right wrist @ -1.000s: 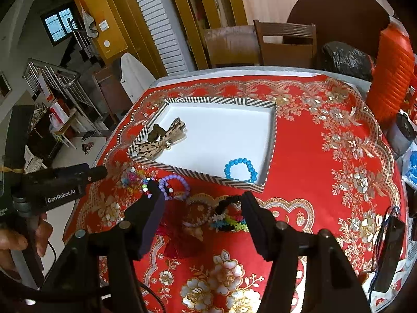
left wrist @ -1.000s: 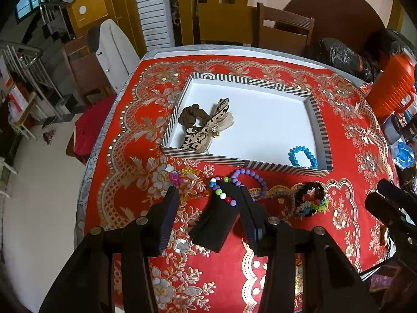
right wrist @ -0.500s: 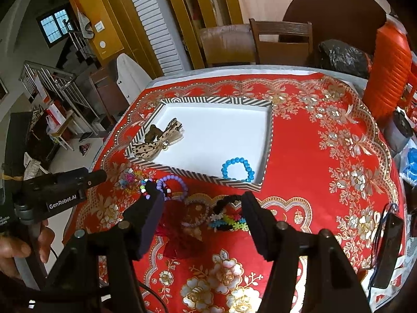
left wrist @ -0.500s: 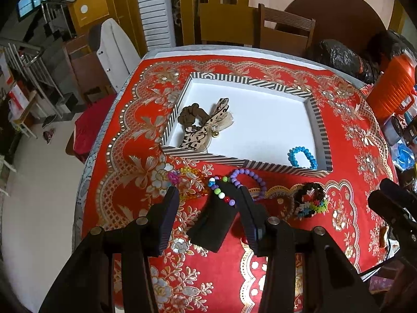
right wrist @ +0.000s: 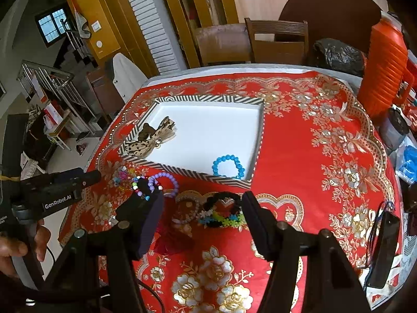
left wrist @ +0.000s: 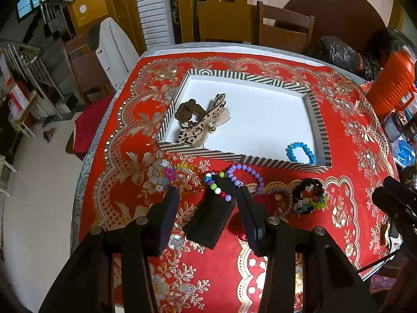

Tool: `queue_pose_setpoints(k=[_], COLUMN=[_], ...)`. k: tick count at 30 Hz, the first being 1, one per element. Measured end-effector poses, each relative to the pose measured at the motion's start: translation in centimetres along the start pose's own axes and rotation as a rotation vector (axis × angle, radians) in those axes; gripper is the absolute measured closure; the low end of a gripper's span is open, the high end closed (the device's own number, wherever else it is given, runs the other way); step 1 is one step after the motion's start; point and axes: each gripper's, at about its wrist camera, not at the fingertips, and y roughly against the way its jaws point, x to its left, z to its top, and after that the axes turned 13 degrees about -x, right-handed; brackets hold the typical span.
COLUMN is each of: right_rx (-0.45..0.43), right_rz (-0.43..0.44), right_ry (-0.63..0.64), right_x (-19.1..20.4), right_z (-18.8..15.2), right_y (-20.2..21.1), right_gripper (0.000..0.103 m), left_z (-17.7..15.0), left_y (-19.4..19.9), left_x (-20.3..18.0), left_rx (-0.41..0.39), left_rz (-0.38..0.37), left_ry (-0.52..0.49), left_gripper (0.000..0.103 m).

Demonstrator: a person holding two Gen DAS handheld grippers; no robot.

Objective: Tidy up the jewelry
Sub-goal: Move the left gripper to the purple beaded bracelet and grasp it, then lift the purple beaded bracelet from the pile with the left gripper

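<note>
Two claws, yours, stand wide and empty: the right claw [right wrist: 202, 217] straddles the black beaded bracelet [right wrist: 221, 212] at lower centre for pickup toward the striped tray [right wrist: 256, 154], while the left claw [left wrist: 208, 210] hovers over the multicoloured bead bracelet [left wrist: 217, 189].

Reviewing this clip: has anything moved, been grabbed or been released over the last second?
Nothing visibly changed. Both grippers stay open above the loose bracelets with nothing gripped: the left gripper over the multicolour bead bracelet, the right gripper over the black flower bracelet. The blue bracelet and leopard bow still lie in the striped tray.
</note>
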Motion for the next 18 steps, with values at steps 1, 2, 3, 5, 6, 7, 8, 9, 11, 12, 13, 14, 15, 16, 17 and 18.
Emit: queue_pose_setpoints(k=[1, 2, 3, 5, 6, 7, 8, 9, 11, 12, 13, 14, 15, 16, 17, 18], right_rx=[0.001, 0.002, 0.000, -0.001, 0.000, 0.005, 0.008, 0.011, 0.014, 0.014, 0.015, 0.017, 0.024, 0.031, 0.045, 0.054], right_rz=[-0.001, -0.003, -0.004, -0.002, -0.002, -0.004, -0.005, -0.005, -0.008, -0.009, -0.011, -0.014, -0.021, -0.026, -0.034, -0.039], right_ry=[-0.001, -0.002, -0.004, -0.006, -0.007, -0.007, -0.007, -0.004, 0.002, 0.005, 0.009, 0.013, 0.014, 0.013, 0.007, -0.001], right_x=[-0.2, -0.3, -0.4, -0.6, -0.7, -0.9, -0.9, -1.0, -1.1, -1.2, -1.4, -1.7, -2.1, -2.3, -2.9, -3.2], right_z=[-0.1, -0.1, -0.2, -0.3, -0.3, -0.5, -0.5, -0.6, -0.7, -0.7, -0.9, -1.1, -1.5, -1.6, -2.1, -2.4], right_y=[0.0, 0.1, 0.2, 0.2, 0.2, 0.2, 0.2, 0.2, 0.2, 0.3, 0.4, 0.4, 0.4, 0.3, 0.1, 0.0], right_gripper=[0.038, 0.038, 0.038, 0.038, 0.038, 0.038, 0.038, 0.038, 0.038, 0.038, 0.038, 0.038, 0.038, 0.038, 0.038, 0.038], left_z=[0.0, -0.1, -0.1, -0.2, -0.2, -0.2, -0.2, -0.2, -0.3, -0.3, -0.4, -0.5, -0.7, -0.9, -1.1, -1.3], left_y=[-0.1, -0.1, -0.1, 0.0, 0.0, 0.0, 0.0, 0.0, 0.0, 0.0, -0.1, -0.2, -0.2, -0.2, -0.4, -0.5], left_x=[0.0, -0.1, -0.1, -0.2, -0.2, -0.2, -0.3, -0.3, -0.2, 0.0, 0.5, 1.0, 1.7, 2.3, 2.8, 3.2], left_rx=[0.002, 0.004, 0.004, 0.005, 0.005, 0.004, 0.003, 0.004, 0.010, 0.016, 0.030, 0.036, 0.039, 0.042, 0.048, 0.057], left_rz=[0.001, 0.001, 0.000, -0.001, -0.002, -0.003, -0.006, -0.007, -0.023, -0.034, -0.049, -0.052, -0.051, -0.047, -0.046, -0.046], left_ry=[0.001, 0.003, 0.004, 0.005, 0.006, 0.007, 0.007, 0.007, 0.007, 0.011, 0.025, 0.035, 0.047, 0.054, 0.061, 0.069], left_gripper=[0.077, 0.077, 0.077, 0.077, 0.077, 0.077, 0.077, 0.077, 0.077, 0.077, 0.077, 0.077, 0.077, 0.077, 0.077, 0.077])
